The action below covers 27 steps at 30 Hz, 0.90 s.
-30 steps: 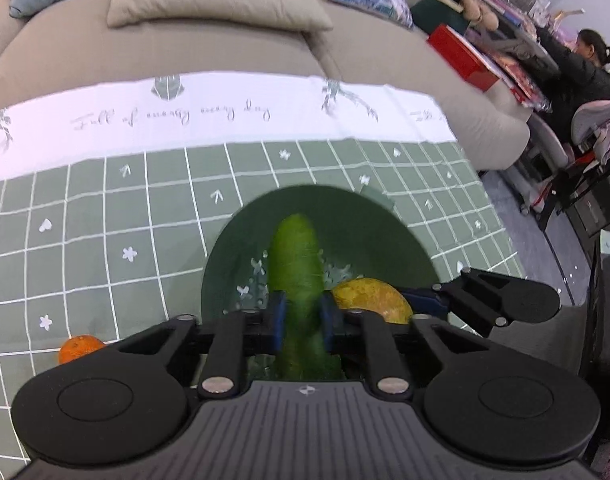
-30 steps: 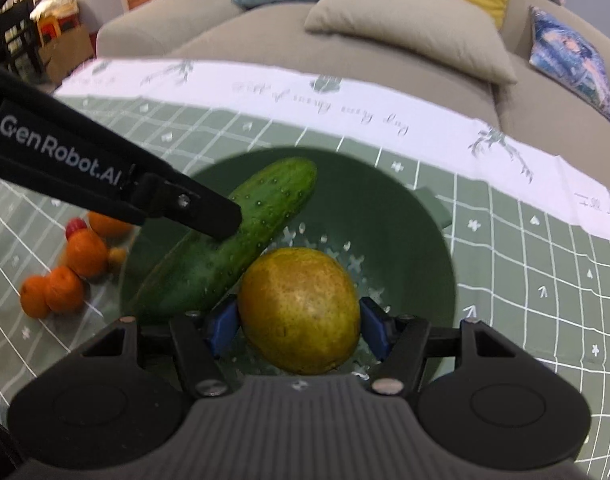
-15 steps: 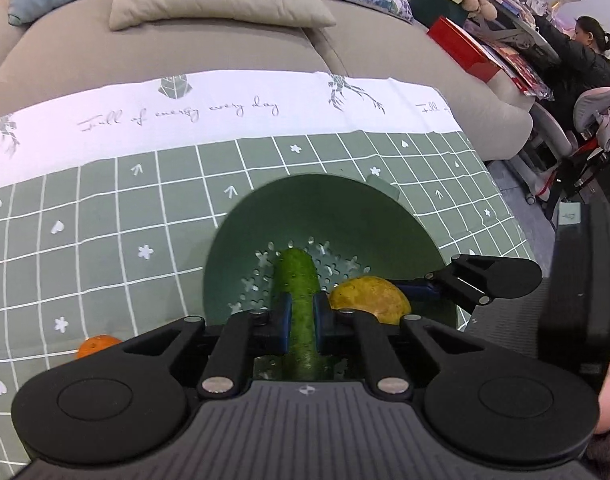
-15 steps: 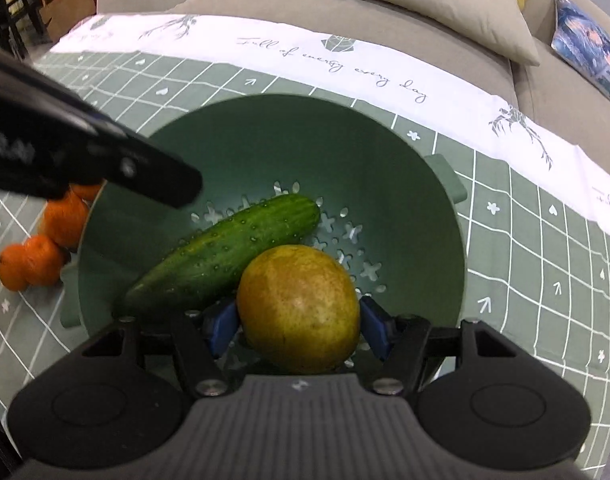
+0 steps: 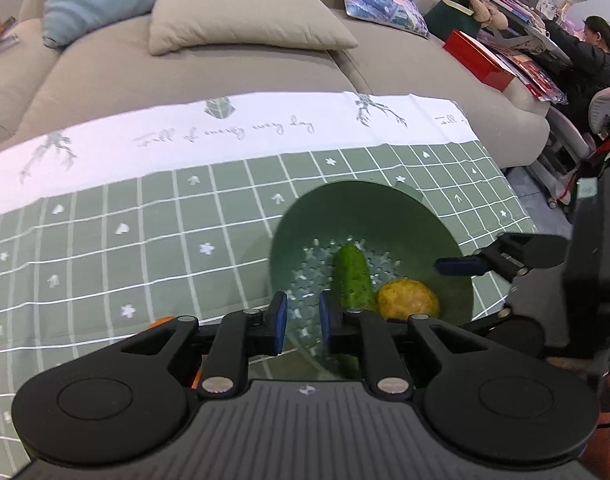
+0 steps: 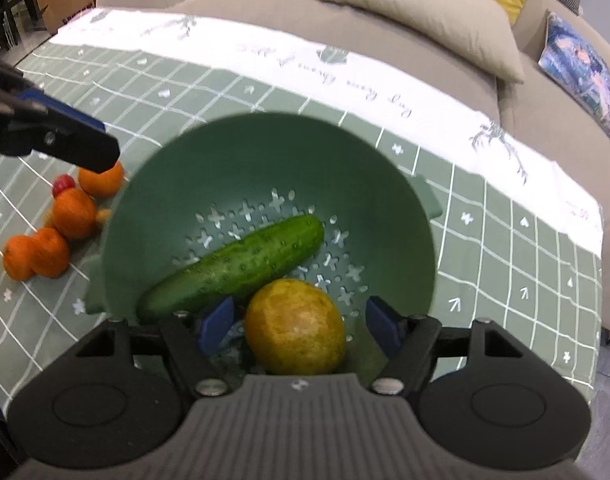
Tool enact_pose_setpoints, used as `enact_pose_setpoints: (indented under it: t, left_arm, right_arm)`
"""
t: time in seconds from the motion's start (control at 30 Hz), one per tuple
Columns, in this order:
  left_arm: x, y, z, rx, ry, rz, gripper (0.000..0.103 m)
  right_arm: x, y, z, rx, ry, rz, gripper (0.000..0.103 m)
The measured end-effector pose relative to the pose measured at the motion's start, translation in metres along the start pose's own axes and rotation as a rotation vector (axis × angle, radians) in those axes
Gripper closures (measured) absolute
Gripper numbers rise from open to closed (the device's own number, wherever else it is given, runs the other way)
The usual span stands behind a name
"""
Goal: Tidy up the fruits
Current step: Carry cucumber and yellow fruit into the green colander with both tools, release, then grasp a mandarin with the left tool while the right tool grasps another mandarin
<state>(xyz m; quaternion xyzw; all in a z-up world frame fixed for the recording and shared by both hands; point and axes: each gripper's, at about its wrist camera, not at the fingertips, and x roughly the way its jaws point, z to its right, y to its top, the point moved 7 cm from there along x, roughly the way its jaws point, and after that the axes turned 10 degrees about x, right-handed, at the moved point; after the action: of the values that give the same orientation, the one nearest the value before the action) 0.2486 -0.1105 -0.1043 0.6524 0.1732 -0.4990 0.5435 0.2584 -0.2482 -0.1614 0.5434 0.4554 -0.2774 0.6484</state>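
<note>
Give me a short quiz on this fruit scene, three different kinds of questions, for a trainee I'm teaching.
1. True or false: the cucumber lies inside the green colander.
2. What sits between the pads of the right tongs? A: the yellow-green fruit. B: a banana. C: nothing.
3. Fill in: the oranges lie on the tablecloth, ____ the colander.

Key
1. True.
2. A. The pads have just been opening and stand clear of it on both sides.
3. Outside.
</note>
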Motion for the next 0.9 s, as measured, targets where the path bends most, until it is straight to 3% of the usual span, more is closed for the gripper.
enact_pose_setpoints:
  t: [0.2, 0.4, 0.73, 0.9]
  left_arm:
    - [-0.030, -0.013, -0.008, 0.015, 0.038, 0.044, 0.081]
    - [-0.057, -0.031, -0.020, 0.019, 0.070, 0.099, 0.080]
    - [-0.084, -0.076, -0.060, -0.062, 0.129, 0.099, 0.080]
    - [-0.080, -0.105, -0.068, -0.095, 0.113, 0.073, 0.074]
  right_arm:
    - [-0.034, 0.006, -0.023, -0.002, 0.001, 0.070, 0.029]
    - [-0.062, 0.005, -0.055, 0.031, 0.060, 0.151, 0.024]
    - [-0.086, -0.008, -0.109, 0.163, 0.152, 0.256, 0.022]
    - [-0.086, -0.020, -0.132, 0.227, 0.199, 0.270, 0.036]
